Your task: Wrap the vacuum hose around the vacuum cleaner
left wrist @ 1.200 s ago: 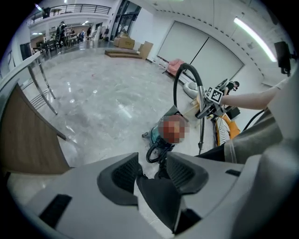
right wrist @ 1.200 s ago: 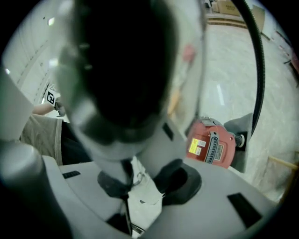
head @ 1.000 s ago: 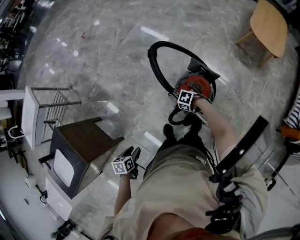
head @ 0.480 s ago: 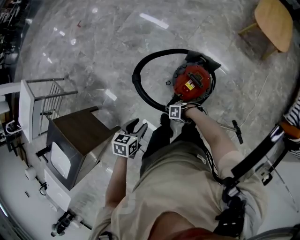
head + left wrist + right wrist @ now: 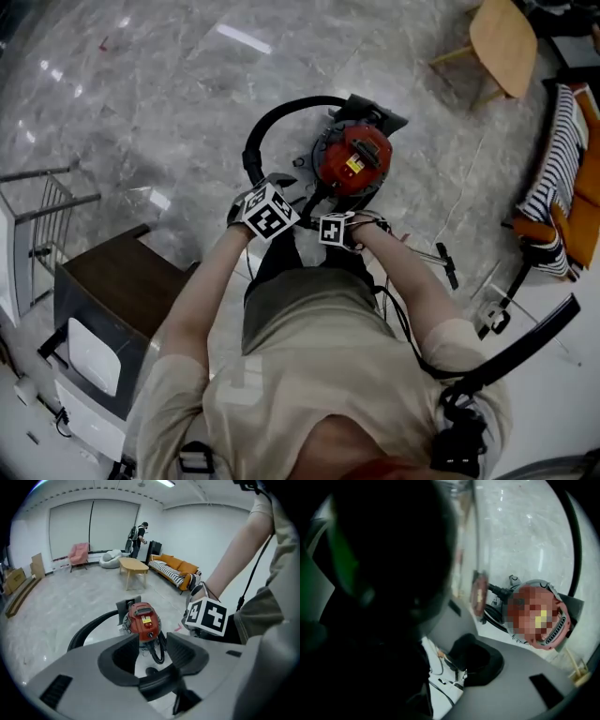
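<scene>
The red vacuum cleaner point(image 5: 354, 159) stands on the marble floor in front of my feet, and it also shows ahead in the left gripper view point(image 5: 143, 620). Its black hose point(image 5: 255, 136) curves out from the far side, round the left, and back toward my hands. My left gripper point(image 5: 278, 187) hovers just over the hose's near stretch, jaws apart with nothing between them point(image 5: 152, 651). Close beside it, my right gripper point(image 5: 326, 211) grips the hose. In its own view the dark hose fills the left half and hides one jaw point(image 5: 454, 653).
A dark wooden side cabinet point(image 5: 112, 291) stands at the left with a metal rack point(image 5: 47, 197) behind it. A black wand piece point(image 5: 448, 264) lies on the floor to the right. A round wooden table point(image 5: 506, 37) and a striped, orange sofa point(image 5: 558, 187) are at the far right.
My left gripper has swung from beside the cabinet up to the hose, next to the right gripper, and rolled over. The right gripper has drawn the hose back, and the loop lies tighter to the vacuum.
</scene>
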Available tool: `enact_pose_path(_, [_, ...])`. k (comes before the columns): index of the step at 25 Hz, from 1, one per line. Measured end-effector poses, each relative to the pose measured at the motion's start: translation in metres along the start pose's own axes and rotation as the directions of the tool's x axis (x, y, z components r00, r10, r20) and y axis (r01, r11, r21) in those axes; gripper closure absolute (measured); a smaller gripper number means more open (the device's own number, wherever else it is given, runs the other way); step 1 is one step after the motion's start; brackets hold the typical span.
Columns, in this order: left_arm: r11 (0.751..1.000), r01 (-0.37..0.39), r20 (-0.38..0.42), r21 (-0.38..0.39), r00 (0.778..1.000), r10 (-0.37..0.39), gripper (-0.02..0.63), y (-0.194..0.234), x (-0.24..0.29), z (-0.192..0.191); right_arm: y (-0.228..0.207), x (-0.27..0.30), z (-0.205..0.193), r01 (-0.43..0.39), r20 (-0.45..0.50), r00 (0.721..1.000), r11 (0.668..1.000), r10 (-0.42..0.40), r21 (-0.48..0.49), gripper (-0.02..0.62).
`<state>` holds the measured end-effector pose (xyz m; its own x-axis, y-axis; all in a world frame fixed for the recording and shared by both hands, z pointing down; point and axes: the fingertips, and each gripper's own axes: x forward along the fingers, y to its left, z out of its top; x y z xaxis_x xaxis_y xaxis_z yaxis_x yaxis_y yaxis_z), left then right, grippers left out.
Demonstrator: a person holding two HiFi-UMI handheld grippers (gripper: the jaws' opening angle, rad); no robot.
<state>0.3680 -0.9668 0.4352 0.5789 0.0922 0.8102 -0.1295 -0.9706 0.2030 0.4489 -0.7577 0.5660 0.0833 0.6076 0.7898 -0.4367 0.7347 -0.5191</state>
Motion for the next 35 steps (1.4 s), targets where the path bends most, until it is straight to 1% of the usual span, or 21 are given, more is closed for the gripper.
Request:
enact_pose_path(2, [1.0, 0.026, -0.033, 0.017, 0.999, -0.025, 0.417, 0.011, 0.0, -0.01, 0.01, -0.01, 0.007, -0.039, -0.026, 0.999, 0.999, 0.04, 0.033, 0.474])
enact_pose_path(4, [0.997, 0.04, -0.094, 0.069, 0.995, -0.033, 0.417, 0.016, 0.003, -0.028, 0.022, -0.012, 0.021, -0.056, -0.028, 0.998, 0.997, 0.058, 0.053, 0.474])
enact_pose_path(7, [0.982, 0.053, -0.155, 0.181, 0.988, -0.025, 0.417, 0.01, 0.006, -0.047, 0.039, -0.007, 0.041, -0.064, 0.008, 0.998, 0.994, 0.063, 0.084, 0.474])
enact_pose_path(8, [0.978, 0.06, -0.183, 0.201, 0.983, -0.023, 0.417, 0.004, 0.006, -0.056, 0.047, -0.002, 0.048, -0.071, 0.025, 0.997, 0.994, 0.069, 0.088, 0.474])
enact_pose_path(9, [0.976, 0.069, -0.216, 0.205, 0.976, -0.024, 0.417, -0.003, 0.006, -0.066, 0.055, 0.002, 0.052, -0.076, 0.038, 0.997, 0.993, 0.073, 0.087, 0.474])
enact_pose_path(11, [0.979, 0.101, -0.286, 0.176, 0.957, -0.047, 0.419, -0.015, 0.009, -0.083, 0.069, 0.012, 0.057, -0.077, 0.053, 0.996, 0.993, 0.073, 0.086, 0.474])
enact_pose_path(13, [0.981, 0.141, -0.36, 0.136, 0.929, -0.084, 0.425, -0.023, 0.013, -0.1, 0.077, 0.031, 0.068, -0.085, 0.079, 0.994, 0.993, 0.078, 0.084, 0.474])
enact_pose_path(15, [0.982, 0.165, -0.422, 0.095, 0.9, -0.111, 0.431, -0.026, 0.016, -0.115, 0.079, 0.043, 0.077, -0.081, 0.113, 0.991, 0.993, 0.071, 0.083, 0.474])
enact_pose_path(16, [0.982, 0.172, -0.443, 0.076, 0.888, -0.121, 0.436, -0.027, 0.018, -0.12, 0.078, 0.041, 0.076, -0.067, 0.122, 0.991, 0.994, 0.056, 0.088, 0.474])
enact_pose_path(18, [0.983, 0.179, -0.461, 0.043, 0.876, -0.14, 0.447, -0.026, 0.022, -0.125, 0.07, 0.042, 0.072, -0.037, 0.133, 0.991, 0.995, 0.024, 0.098, 0.474])
enact_pose_path(21, [0.983, 0.184, -0.449, -0.009, 0.877, -0.169, 0.483, -0.035, 0.028, -0.141, 0.064, 0.051, 0.065, 0.002, 0.124, 0.992, 0.996, -0.014, 0.091, 0.474])
enact_pose_path(23, [0.983, 0.18, -0.417, -0.038, 0.891, -0.179, 0.491, -0.05, 0.032, -0.152, 0.072, 0.061, 0.056, 0.008, 0.096, 0.995, 0.997, -0.015, 0.075, 0.474])
enact_pose_path(25, [0.983, 0.173, -0.383, -0.063, 0.905, -0.184, 0.492, -0.064, 0.037, -0.154, 0.078, 0.067, 0.042, 0.014, 0.067, 0.998, 0.998, -0.018, 0.059, 0.474])
enact_pose_path(28, [0.974, 0.192, -0.357, -0.12, 0.907, -0.223, 0.494, -0.09, 0.053, -0.152, 0.083, 0.078, 0.012, 0.037, 0.027, 0.999, 0.998, -0.038, 0.049, 0.474])
enact_pose_path(30, [0.969, 0.202, -0.34, -0.145, 0.909, -0.241, 0.497, -0.104, 0.065, -0.15, 0.086, 0.085, -0.006, 0.052, 0.009, 0.999, 0.997, -0.053, 0.051, 0.474])
enact_pose_path(32, [0.97, 0.184, -0.343, -0.158, 0.911, -0.229, 0.497, -0.112, 0.072, -0.156, 0.088, 0.09, -0.015, 0.066, 0.004, 0.998, 0.996, -0.066, 0.051, 0.474])
enact_pose_path(35, [0.977, 0.128, -0.346, -0.169, 0.921, -0.181, 0.497, -0.116, 0.077, -0.166, 0.091, 0.093, -0.02, 0.094, 0.026, 0.995, 0.995, -0.095, 0.041, 0.474])
